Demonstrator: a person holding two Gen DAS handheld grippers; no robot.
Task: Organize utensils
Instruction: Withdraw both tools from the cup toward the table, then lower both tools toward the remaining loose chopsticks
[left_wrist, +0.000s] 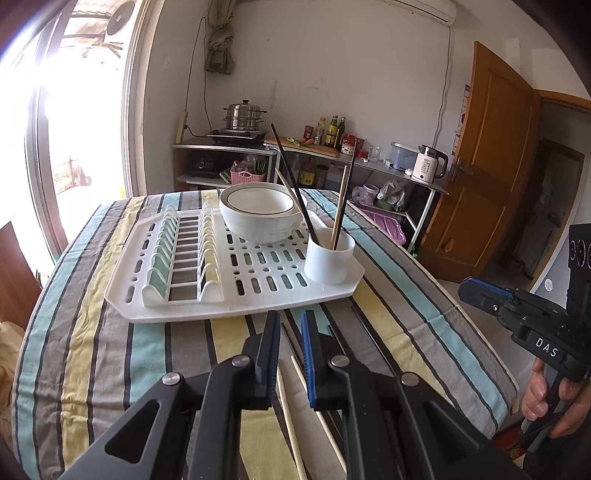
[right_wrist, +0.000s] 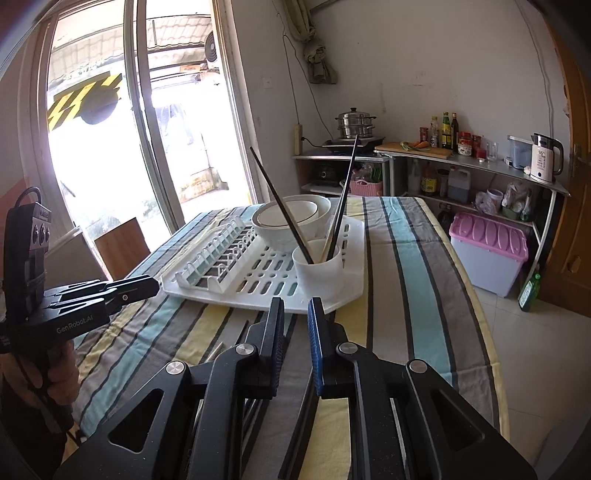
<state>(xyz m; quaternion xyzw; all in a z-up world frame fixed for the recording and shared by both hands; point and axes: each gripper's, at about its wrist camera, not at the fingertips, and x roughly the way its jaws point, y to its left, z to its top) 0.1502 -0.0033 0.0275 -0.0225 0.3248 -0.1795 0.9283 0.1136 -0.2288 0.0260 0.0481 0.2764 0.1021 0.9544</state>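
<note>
Left gripper (left_wrist: 290, 325) hovering, jaws slightly parted and gripping nothing, loose chopsticks (left_wrist: 286, 406) lying on the striped surface (left_wrist: 110, 350) beneath them, right gripper (right_wrist: 296, 314) likewise released, white cup (right_wrist: 319, 273) standing beyond.

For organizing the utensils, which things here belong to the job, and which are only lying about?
Job: loose chopsticks on the cloth; cup holding chopsticks; rack; left gripper; right gripper.
Lying about: bowls, kettle, steamer, bottles, pink-lidded bin.
</note>
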